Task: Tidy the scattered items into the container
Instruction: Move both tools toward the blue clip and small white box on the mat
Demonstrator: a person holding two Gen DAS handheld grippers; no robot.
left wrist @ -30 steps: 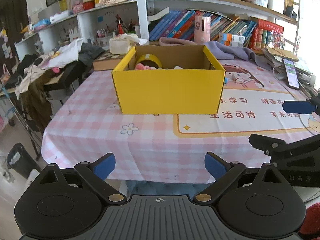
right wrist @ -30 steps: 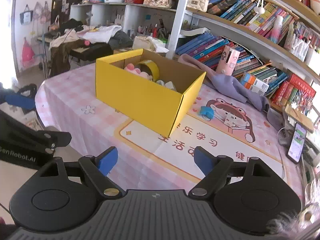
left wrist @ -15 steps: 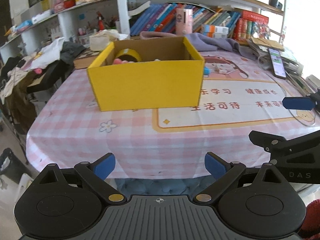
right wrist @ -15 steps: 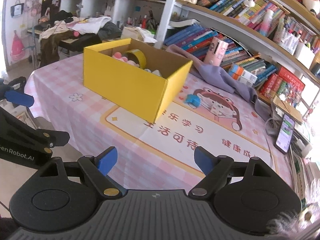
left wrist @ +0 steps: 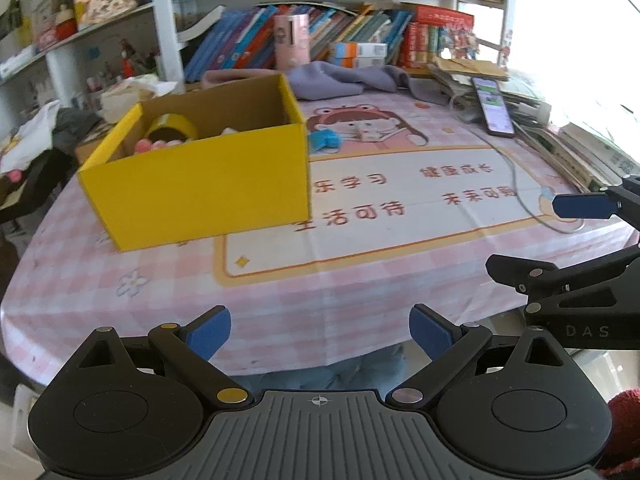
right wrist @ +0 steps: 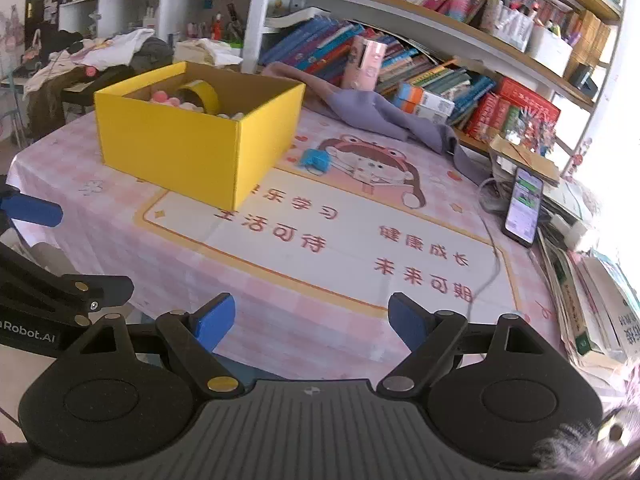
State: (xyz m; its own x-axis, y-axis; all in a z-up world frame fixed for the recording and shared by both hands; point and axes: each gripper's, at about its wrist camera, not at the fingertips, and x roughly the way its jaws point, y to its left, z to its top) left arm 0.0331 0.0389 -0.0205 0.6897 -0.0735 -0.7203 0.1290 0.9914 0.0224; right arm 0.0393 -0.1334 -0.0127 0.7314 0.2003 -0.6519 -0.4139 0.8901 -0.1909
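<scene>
A yellow cardboard box stands on the pink checked tablecloth; it also shows in the right wrist view. Inside lie a yellow tape roll and pink soft items. A small blue object lies on the printed mat just right of the box, also visible in the left wrist view. A small white card-like item lies beside it. My left gripper is open and empty at the table's near edge. My right gripper is open and empty, also at the near edge.
A purple cloth lies behind the mat. A phone with a cable rests at the right by stacked books. Bookshelves stand behind the table. Clothes are piled at the left.
Both grippers have drawn back and swung right, so the box sits further left and smaller. Both stay open and empty.
</scene>
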